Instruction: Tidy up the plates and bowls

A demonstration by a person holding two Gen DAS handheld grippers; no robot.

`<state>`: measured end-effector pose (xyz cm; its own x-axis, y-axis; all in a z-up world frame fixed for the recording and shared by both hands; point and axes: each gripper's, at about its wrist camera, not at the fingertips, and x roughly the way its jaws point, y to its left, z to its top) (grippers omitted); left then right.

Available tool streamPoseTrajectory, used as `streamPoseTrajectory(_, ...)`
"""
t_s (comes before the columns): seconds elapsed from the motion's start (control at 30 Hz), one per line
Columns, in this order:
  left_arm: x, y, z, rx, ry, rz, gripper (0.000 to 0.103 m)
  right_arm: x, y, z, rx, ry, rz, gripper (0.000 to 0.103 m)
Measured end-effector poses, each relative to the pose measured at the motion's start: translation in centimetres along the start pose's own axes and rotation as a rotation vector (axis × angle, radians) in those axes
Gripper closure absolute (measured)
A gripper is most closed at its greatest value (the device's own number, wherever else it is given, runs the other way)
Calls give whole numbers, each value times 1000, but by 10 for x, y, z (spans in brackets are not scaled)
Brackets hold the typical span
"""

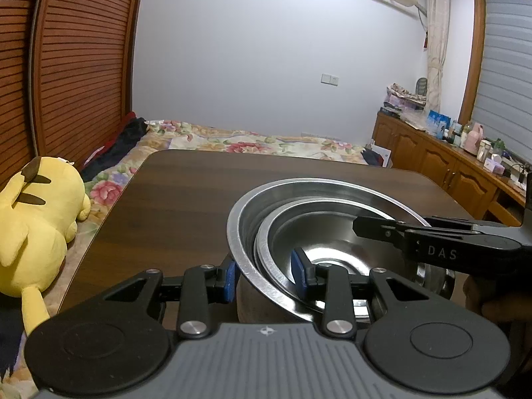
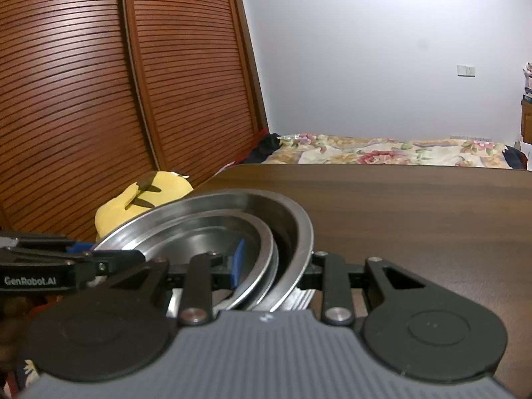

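Observation:
A stack of nested steel bowls (image 1: 319, 226) sits on the dark wooden table (image 1: 173, 206), a smaller bowl (image 1: 332, 249) inside a larger one. My left gripper (image 1: 266, 274) straddles the near left rims, its blue pads on either side of them. My right gripper (image 2: 276, 266) straddles the right rims of the same stack (image 2: 212, 229), one blue pad (image 2: 237, 262) inside the bowl. Each gripper shows in the other's view, the right one (image 1: 432, 242) over the bowl's far side and the left one (image 2: 66, 266) at the left.
A yellow plush toy (image 1: 36, 226) lies on the floral bed (image 1: 252, 139) left of the table. A slatted wooden wardrobe (image 2: 83, 99) stands behind. A cabinet with small items (image 1: 465, 159) lines the right wall.

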<state>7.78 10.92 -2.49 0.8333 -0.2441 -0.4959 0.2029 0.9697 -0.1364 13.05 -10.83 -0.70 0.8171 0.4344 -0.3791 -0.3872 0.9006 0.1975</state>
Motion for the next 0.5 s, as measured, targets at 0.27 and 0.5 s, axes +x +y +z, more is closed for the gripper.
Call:
streamPoseTrajectory(0.27,4,-2,-3,2,9,13,68,8,2,-2,-7,6,-4,71)
streamPoseTrajectory(0.5,6,-5,-5,11,-3,22,68,11,1,-5,-20,12,-1,71)
